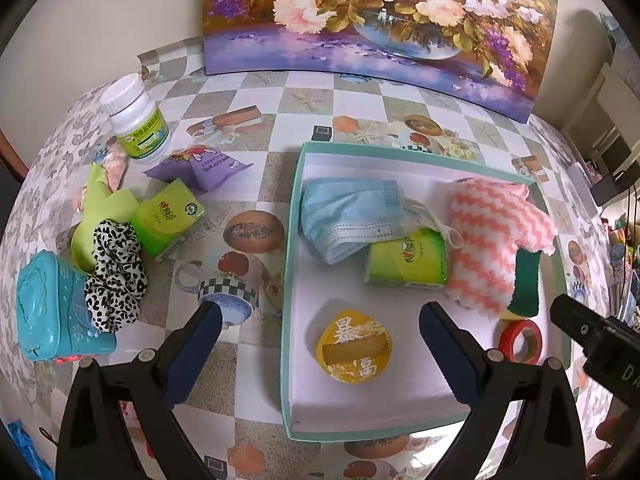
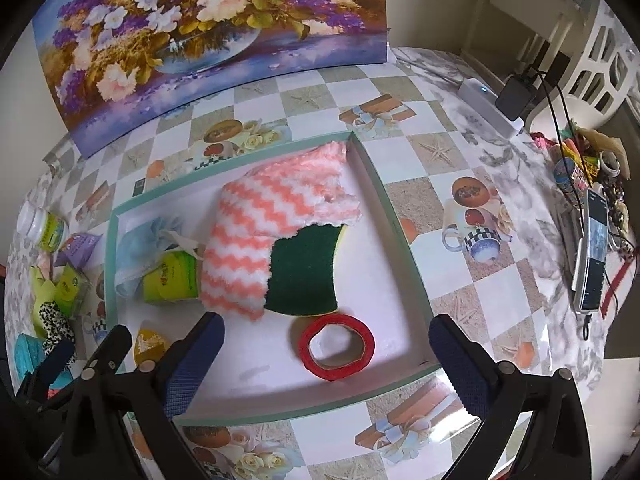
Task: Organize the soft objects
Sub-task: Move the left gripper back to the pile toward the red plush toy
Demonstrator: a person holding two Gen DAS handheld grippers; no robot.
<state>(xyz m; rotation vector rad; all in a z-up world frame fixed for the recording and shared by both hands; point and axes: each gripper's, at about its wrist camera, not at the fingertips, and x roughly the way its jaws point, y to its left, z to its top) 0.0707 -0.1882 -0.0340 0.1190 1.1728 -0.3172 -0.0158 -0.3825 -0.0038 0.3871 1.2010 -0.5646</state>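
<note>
A teal-rimmed white box [image 1: 289, 240] [image 2: 404, 240] holds a blue face mask [image 1: 344, 216] [image 2: 134, 248], a green tissue pack [image 1: 406, 260] [image 2: 172, 276], a pink-and-white zigzag cloth [image 1: 492, 240] [image 2: 276, 216], a green sponge [image 1: 526, 284] [image 2: 304, 272], a red tape roll [image 1: 520, 340] [image 2: 338, 346] and a yellow round pad [image 1: 354, 346] [image 2: 149, 344]. My left gripper [image 1: 320, 344] is open and empty over the box's near left. My right gripper [image 2: 326, 360] is open and empty above the tape roll. A leopard scrunchie [image 1: 114, 276] [image 2: 56, 326] and a second tissue pack [image 1: 168, 220] lie left of the box.
Left of the box stand a teal plastic case [image 1: 52, 308], a white pill bottle [image 1: 138, 120], a purple snack packet [image 1: 200, 168] and lime paper [image 1: 100, 204]. A flower painting [image 1: 380, 20] leans at the back. A phone [image 2: 592, 248], cables and clutter lie at the far right.
</note>
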